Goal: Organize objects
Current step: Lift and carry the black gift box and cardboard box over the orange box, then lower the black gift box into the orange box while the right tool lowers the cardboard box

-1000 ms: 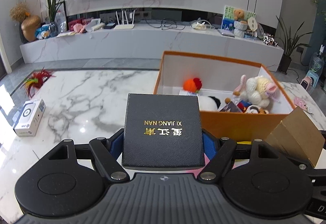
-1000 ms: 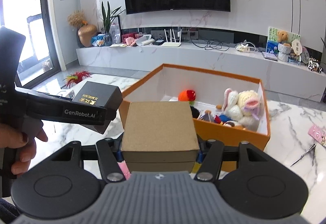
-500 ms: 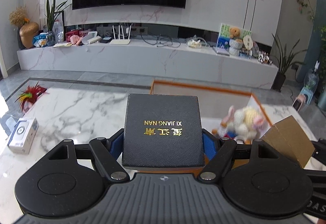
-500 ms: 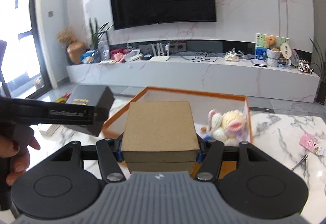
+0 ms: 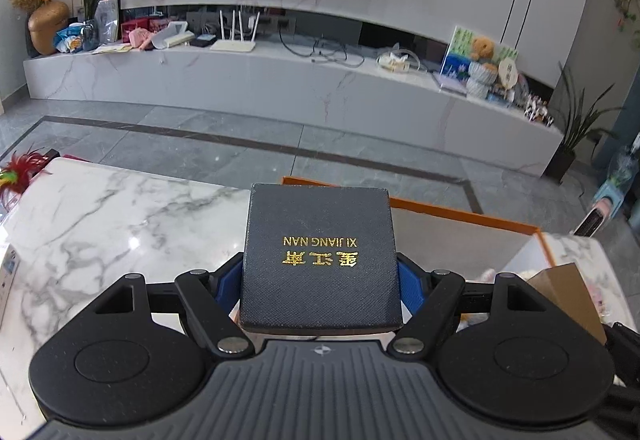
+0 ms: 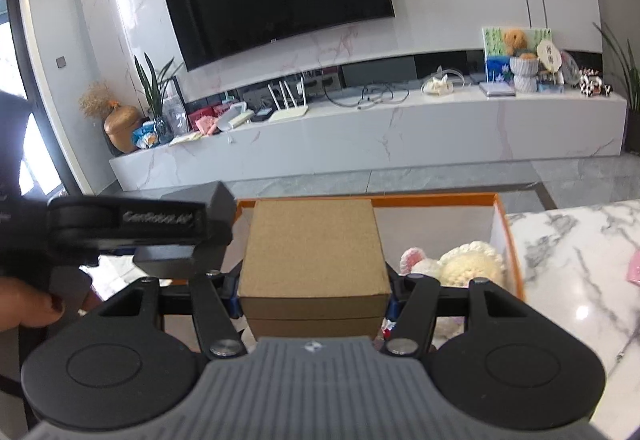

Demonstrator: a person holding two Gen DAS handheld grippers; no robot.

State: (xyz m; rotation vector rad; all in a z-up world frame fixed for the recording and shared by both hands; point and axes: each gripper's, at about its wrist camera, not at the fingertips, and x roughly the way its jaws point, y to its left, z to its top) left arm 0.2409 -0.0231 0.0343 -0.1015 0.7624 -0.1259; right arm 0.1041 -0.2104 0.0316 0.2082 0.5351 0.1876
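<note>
My left gripper (image 5: 320,280) is shut on a flat black box with gold lettering (image 5: 320,256), held above the near-left part of the orange storage box (image 5: 460,215). My right gripper (image 6: 314,288) is shut on a brown cardboard box (image 6: 314,252), held over the same orange storage box (image 6: 436,199). A cream knitted plush toy (image 6: 468,264) lies inside it, right of the cardboard box. In the right wrist view the left gripper (image 6: 132,228) and the hand (image 6: 32,304) holding it show at left. The cardboard box's corner (image 5: 568,300) shows at the right of the left wrist view.
The orange box stands on a white marble table (image 5: 100,232). A pink item (image 6: 634,268) lies on the table at far right. A red feathery item (image 5: 20,171) sits by the table's far left corner. Beyond are grey floor (image 5: 280,147) and a long TV bench (image 5: 280,79).
Both grippers have moved forward over the orange box with their boxes still held; the box's inside and toys have slid down under the grippers in both views.
</note>
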